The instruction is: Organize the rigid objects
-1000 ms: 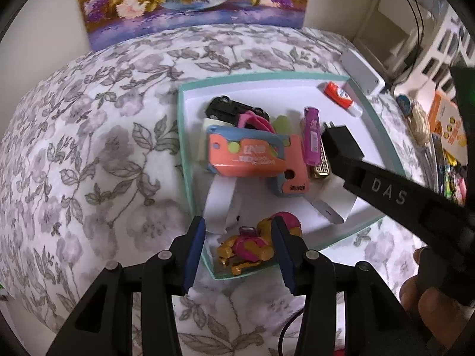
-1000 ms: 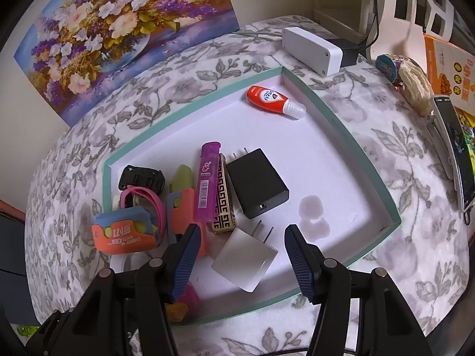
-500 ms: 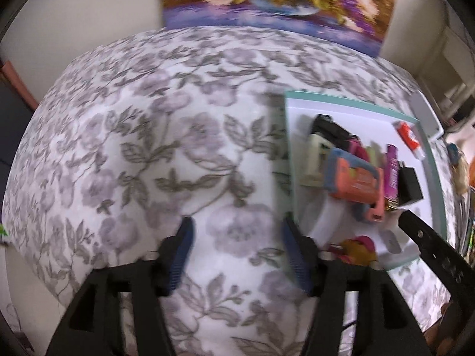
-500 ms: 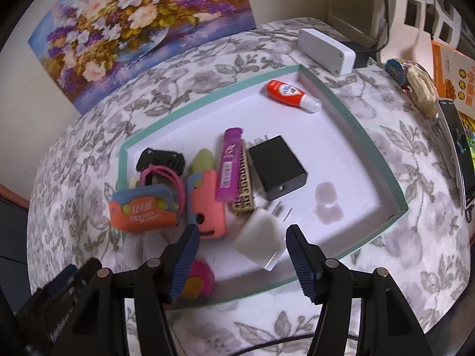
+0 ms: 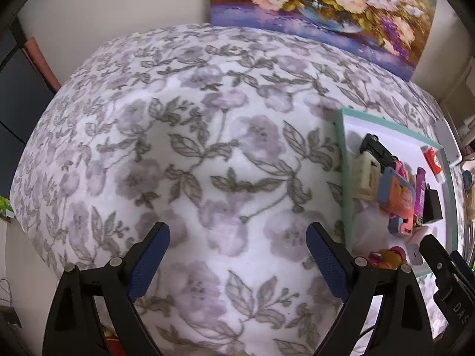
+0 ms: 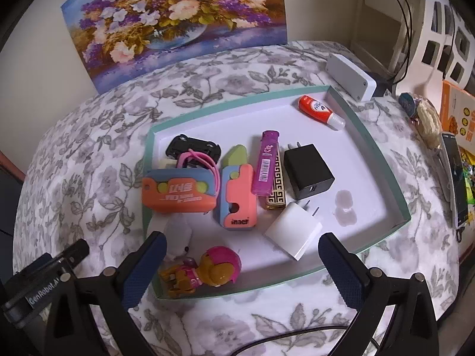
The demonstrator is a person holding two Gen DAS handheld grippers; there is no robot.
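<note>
Right wrist view: right gripper (image 6: 242, 267), fingers spread, empty, over tray (image 6: 383, 163) near edge. Toy figure (image 6: 204, 273) at near-left corner. Left gripper (image 5: 237, 262) spread over bare cloth. Advice: descend squarely, straddle figure.

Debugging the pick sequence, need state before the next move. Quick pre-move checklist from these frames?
1. Right gripper open, holding nothing: ok.
2. Left gripper open, holding nothing: ok.
3. Left gripper aimed at the teal-rimmed white tray: not ok, it faces bare floral tablecloth beside the tray.
4. White wall charger with two prongs free to grasp: ok, it lies flat, apart from the black wall charger.
5. Pink-helmeted toy figure inside the tray: ok, near the front rim.
6. Which item goes next: cannot tell.
</note>
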